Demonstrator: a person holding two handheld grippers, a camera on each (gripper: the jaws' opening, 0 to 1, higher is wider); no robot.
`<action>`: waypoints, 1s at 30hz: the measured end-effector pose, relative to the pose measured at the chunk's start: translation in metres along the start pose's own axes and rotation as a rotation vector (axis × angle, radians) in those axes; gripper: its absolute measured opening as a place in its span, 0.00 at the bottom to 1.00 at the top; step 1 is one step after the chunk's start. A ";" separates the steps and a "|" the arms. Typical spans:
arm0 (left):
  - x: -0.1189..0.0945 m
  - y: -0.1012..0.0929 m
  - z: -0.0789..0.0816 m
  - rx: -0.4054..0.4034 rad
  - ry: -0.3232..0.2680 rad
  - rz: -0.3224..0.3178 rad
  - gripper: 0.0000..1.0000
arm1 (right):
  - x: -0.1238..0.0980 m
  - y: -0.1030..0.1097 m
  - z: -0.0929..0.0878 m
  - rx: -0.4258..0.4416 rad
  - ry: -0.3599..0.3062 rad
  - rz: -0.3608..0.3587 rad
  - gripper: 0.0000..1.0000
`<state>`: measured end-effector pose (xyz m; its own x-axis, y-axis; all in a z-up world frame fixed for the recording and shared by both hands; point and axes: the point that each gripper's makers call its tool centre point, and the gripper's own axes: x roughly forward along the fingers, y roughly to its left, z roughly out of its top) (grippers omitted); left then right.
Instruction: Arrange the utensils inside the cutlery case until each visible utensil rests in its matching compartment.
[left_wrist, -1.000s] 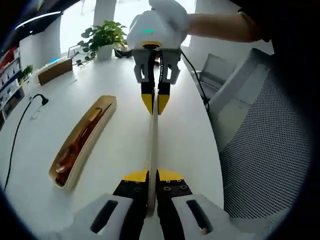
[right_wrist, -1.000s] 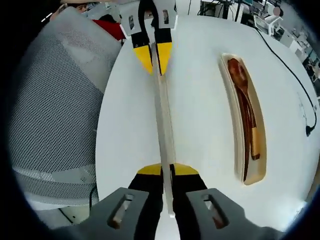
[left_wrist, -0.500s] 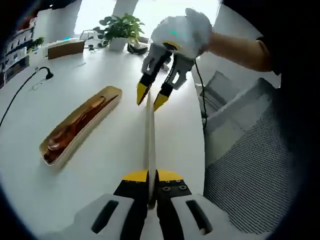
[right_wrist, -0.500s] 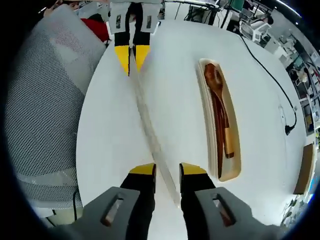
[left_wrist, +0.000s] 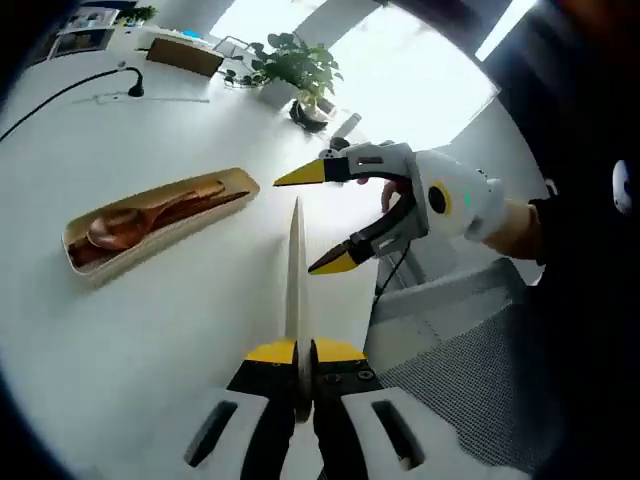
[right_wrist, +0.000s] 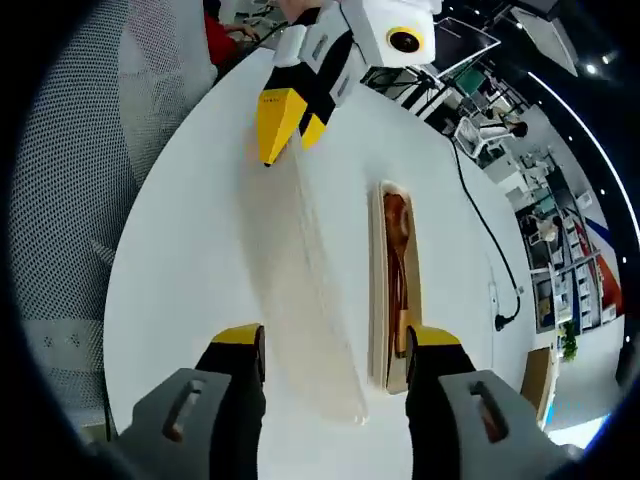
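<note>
My left gripper is shut on a long, thin, pale lid held edge-on above the white table. The right gripper hovers at the lid's far end, jaws wide open and apart from it. A cream cutlery case lies to the left with a brown wooden spoon and other wooden utensils inside. In the right gripper view my right gripper is open, and the translucent lid runs up to the left gripper. The case with its spoon lies just right of the lid.
A potted plant and a black cable sit at the table's far side. A grey mesh chair stands off the table edge, also seen as mesh chair. Shelves and desks fill the background.
My right gripper has opened wide and let go of the lid's end. The left gripper keeps hold of the lid. Both views have swung, so the case sits more sideways.
</note>
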<state>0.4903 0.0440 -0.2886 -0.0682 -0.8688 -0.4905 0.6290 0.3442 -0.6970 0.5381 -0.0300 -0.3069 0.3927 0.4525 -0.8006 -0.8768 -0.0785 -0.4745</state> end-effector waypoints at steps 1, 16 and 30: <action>0.000 -0.003 0.002 -0.043 -0.015 -0.018 0.04 | 0.001 0.003 0.003 -0.002 0.000 0.003 0.59; -0.006 -0.034 0.019 -0.278 -0.050 -0.225 0.04 | -0.002 0.016 0.028 -0.030 -0.073 0.026 0.53; -0.024 -0.024 0.054 -0.343 -0.225 -0.270 0.05 | -0.010 -0.011 0.030 0.013 -0.084 0.013 0.43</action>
<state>0.5186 0.0380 -0.2321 -0.0012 -0.9855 -0.1698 0.3178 0.1606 -0.9344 0.5359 -0.0067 -0.2829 0.3571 0.5244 -0.7730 -0.8854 -0.0737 -0.4590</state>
